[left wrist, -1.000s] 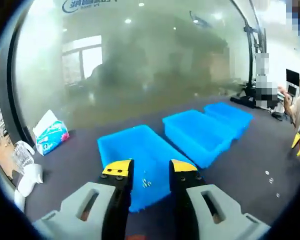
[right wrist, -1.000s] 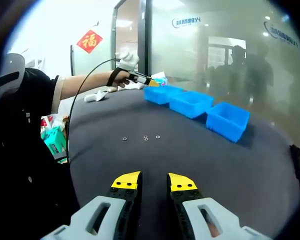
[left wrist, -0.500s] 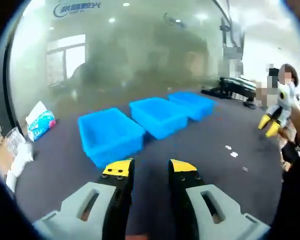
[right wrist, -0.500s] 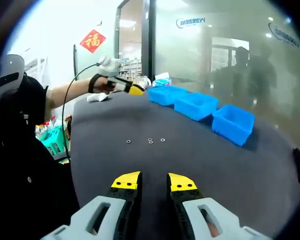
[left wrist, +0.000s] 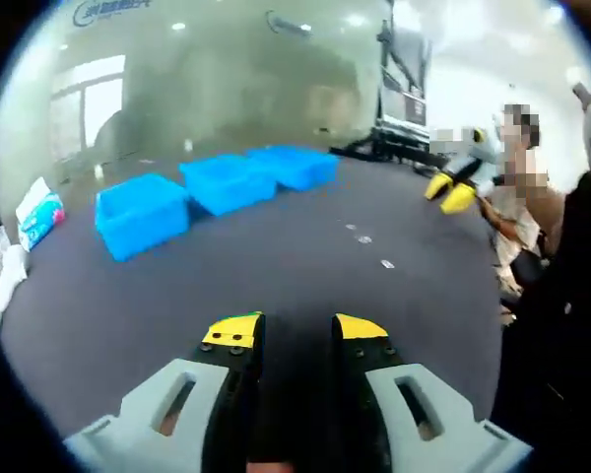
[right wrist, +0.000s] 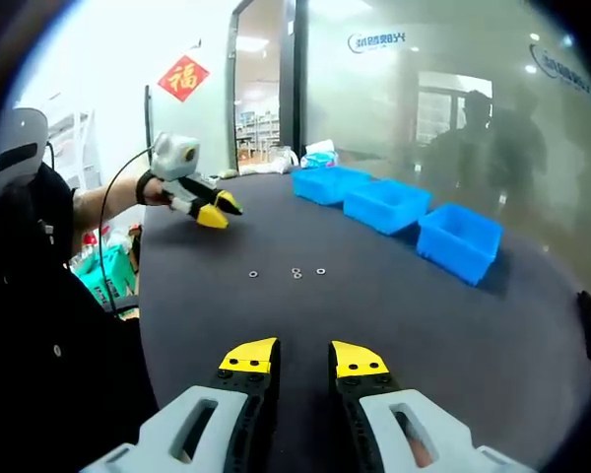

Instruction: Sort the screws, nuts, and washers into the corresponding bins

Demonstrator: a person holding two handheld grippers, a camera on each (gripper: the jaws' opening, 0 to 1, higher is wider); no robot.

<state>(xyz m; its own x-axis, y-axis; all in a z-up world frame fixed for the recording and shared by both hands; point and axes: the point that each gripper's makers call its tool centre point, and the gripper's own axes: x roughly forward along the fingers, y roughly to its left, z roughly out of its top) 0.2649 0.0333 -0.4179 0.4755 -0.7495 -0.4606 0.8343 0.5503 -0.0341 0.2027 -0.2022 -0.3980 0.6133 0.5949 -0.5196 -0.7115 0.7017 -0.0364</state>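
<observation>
Each gripper is built of light grey moulded arms with slotted cut-outs, tipped by yellow fingers fastened with two dark screws apiece (black inner faces are seen). The left gripper carries a thin black cable. A dark sleeve is worn.

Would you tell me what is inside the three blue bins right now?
In the right gripper view, the blue bins show only blue inner walls near their rims; their floors are hidden behind the near walls. The small parts lie loose on the table.
</observation>
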